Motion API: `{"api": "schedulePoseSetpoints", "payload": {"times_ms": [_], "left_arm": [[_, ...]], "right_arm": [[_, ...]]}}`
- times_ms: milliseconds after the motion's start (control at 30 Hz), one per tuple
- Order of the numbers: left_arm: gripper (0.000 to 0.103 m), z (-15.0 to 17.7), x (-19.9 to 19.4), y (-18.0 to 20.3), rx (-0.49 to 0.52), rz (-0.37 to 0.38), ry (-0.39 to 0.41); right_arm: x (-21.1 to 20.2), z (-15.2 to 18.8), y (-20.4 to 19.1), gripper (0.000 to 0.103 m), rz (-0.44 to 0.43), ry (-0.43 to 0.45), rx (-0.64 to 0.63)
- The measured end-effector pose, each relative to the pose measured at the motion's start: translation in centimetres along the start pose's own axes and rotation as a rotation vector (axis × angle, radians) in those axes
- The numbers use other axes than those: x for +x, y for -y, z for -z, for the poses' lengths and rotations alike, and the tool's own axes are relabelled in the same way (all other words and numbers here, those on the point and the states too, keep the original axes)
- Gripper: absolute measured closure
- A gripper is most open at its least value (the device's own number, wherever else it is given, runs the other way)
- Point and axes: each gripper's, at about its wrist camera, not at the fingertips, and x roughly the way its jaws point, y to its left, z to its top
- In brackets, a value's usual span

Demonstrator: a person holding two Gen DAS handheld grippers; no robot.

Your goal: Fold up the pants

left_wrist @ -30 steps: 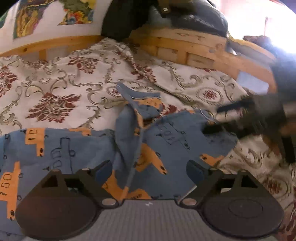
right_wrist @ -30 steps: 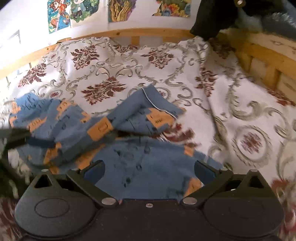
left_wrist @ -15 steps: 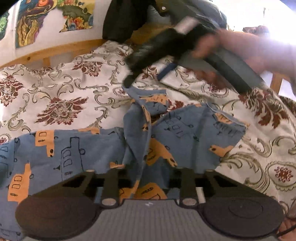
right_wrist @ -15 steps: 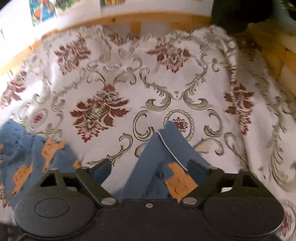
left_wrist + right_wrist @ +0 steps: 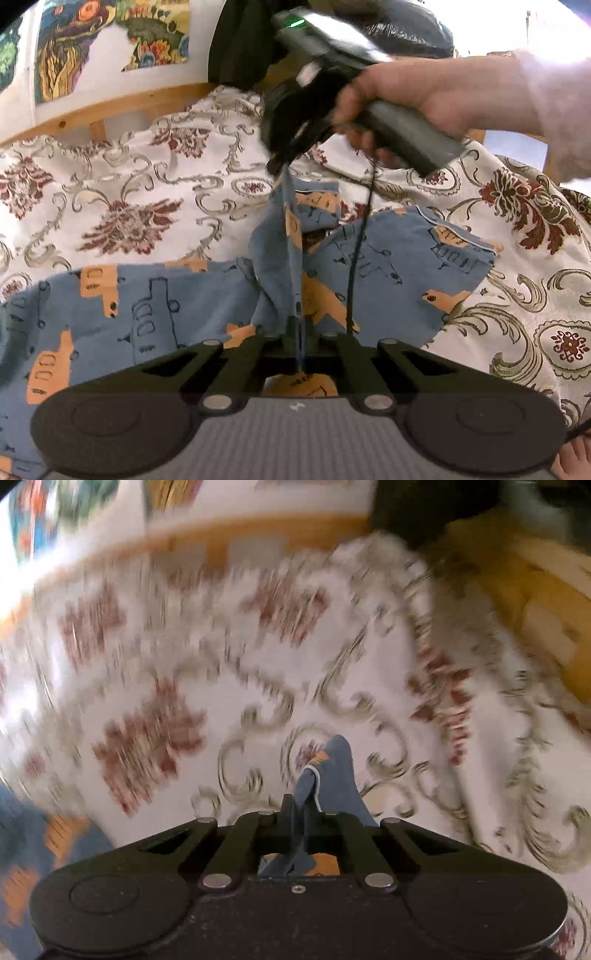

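Bedspread (image 5: 147, 192) under pants (image 5: 155, 306); I had left hand-held gripper (image 5: 300, 334) and right hand-held gripper (image 5: 298, 814) both clamped on fabric; folding barely begun.

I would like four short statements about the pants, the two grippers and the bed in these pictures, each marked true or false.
1. The left gripper is shut on the pants. True.
2. The right gripper is open and holds nothing. False: it is shut on a blue edge of the pants.
3. The pants are plain grey. False: they are blue with orange and dark prints.
4. The pants lie on a floral bedspread. True.
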Motion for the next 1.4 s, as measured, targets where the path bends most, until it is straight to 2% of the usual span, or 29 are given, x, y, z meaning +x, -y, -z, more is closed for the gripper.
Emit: {"api": "schedulePoseSetpoints", "payload": {"times_ms": [133, 233, 300, 433, 500, 600, 667, 867, 933, 967, 1067, 1300, 1400], "left_arm": [[0.103, -0.6, -1.2, 0.1, 0.023, 0.002, 0.029], [0.103, -0.9, -2.3, 0.3, 0.072, 0.022, 0.040], [0.103, -0.8, -2.8, 0.4, 0.096, 0.046, 0.031], [0.103, 0.4, -2.4, 1.4, 0.188, 0.082, -0.038], [0.103, 1.2, -1.9, 2.0, 0.221, 0.075, -0.063], [0.103, 1.8, -1.4, 2.3, 0.241, 0.062, -0.085], [0.103, 2.0, -1.3, 2.3, 0.248, 0.054, -0.092], [0.103, 1.9, -1.3, 2.3, 0.251, 0.047, -0.100], [0.103, 2.0, -1.4, 2.5, 0.265, 0.044, -0.100], [0.103, 2.0, -1.5, 2.5, 0.271, 0.041, -0.100], [0.103, 2.0, -1.8, 2.4, 0.280, 0.023, -0.103], [0.103, 1.9, -1.9, 2.3, 0.304, -0.020, -0.119], [0.103, 2.1, -1.5, 2.4, 0.294, -0.006, -0.137]], "right_arm": [[-8.1, 3.2, 3.6, 0.100, 0.004, 0.220, 0.119], [-13.2, 8.6, 6.2, 0.100, 0.059, 0.296, 0.246], [-14.6, 12.8, 7.5, 0.100, 0.109, 0.274, 0.325], [-13.4, 20.0, 9.2, 0.100, 0.178, 0.136, 0.451], [-12.9, 22.1, 9.9, 0.100, 0.156, 0.101, 0.518], [-12.9, 22.2, 9.4, 0.097, 0.146, 0.118, 0.467], [-12.8, 22.1, 9.5, 0.087, 0.120, 0.124, 0.465], [-13.3, 22.4, 11.6, 0.076, 0.092, 0.154, 0.577], [-14.0, 22.5, 12.2, 0.081, 0.106, 0.172, 0.605], [-14.3, 22.5, 12.3, 0.090, 0.120, 0.176, 0.596], [-14.6, 22.4, 11.5, 0.094, 0.141, 0.158, 0.519], [-13.5, 23.4, 9.8, 0.093, 0.190, 0.109, 0.397], [-13.8, 23.2, 9.4, 0.083, 0.202, 0.114, 0.341]]}}
